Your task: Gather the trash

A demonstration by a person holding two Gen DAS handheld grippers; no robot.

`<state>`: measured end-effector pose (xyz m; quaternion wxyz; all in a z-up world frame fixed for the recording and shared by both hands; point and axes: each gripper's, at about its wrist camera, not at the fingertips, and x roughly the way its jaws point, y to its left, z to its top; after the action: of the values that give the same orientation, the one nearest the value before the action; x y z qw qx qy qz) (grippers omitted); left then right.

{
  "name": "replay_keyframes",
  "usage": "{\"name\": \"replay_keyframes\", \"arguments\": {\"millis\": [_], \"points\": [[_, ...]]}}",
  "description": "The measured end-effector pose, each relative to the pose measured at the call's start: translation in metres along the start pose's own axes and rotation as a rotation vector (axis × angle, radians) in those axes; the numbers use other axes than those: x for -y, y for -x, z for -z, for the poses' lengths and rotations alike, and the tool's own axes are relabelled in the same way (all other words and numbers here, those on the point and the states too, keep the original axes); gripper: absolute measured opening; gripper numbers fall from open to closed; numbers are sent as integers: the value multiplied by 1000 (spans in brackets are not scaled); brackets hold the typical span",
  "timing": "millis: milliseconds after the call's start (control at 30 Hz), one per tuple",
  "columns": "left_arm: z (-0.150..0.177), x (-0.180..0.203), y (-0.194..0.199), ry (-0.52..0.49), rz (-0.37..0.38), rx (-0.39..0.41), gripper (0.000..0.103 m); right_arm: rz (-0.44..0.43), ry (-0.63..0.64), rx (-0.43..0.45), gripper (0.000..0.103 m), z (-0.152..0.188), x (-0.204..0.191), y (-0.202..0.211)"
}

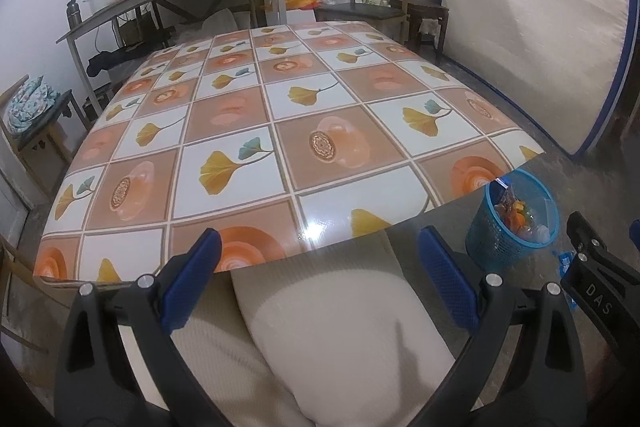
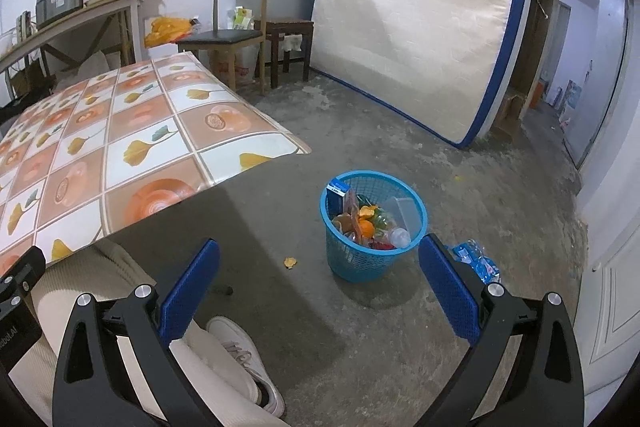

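A: What state are the tongs in?

B: Left tongs (image 1: 320, 267) are spread wide and empty above the person's lap, at the near edge of the tabletop (image 1: 280, 115). Right tongs (image 2: 320, 279) are likewise spread and empty, over the floor (image 2: 400, 327).

A: Where is the trash?

B: Mostly in the blue basket (image 2: 360, 263) on the floor beside the tabletop. A blue wrapper (image 2: 478, 261) lies just right of the basket; a small yellow scrap (image 2: 290, 262), possibly peel, lies to its left.
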<state>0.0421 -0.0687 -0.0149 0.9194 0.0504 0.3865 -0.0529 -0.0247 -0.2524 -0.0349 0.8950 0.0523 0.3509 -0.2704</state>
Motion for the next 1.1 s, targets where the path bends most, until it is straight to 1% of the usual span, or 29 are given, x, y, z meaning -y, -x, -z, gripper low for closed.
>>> {"name": "replay_keyframes", "arguments": {"millis": [700, 1100], "points": [[-2, -9, 1, 48, -20, 3, 95, -5, 6, -26, 97, -1, -4, 0], [-2, -9, -2, 42, -20, -6, 95, -5, 3, -29, 97, -1, -2, -2]]}}
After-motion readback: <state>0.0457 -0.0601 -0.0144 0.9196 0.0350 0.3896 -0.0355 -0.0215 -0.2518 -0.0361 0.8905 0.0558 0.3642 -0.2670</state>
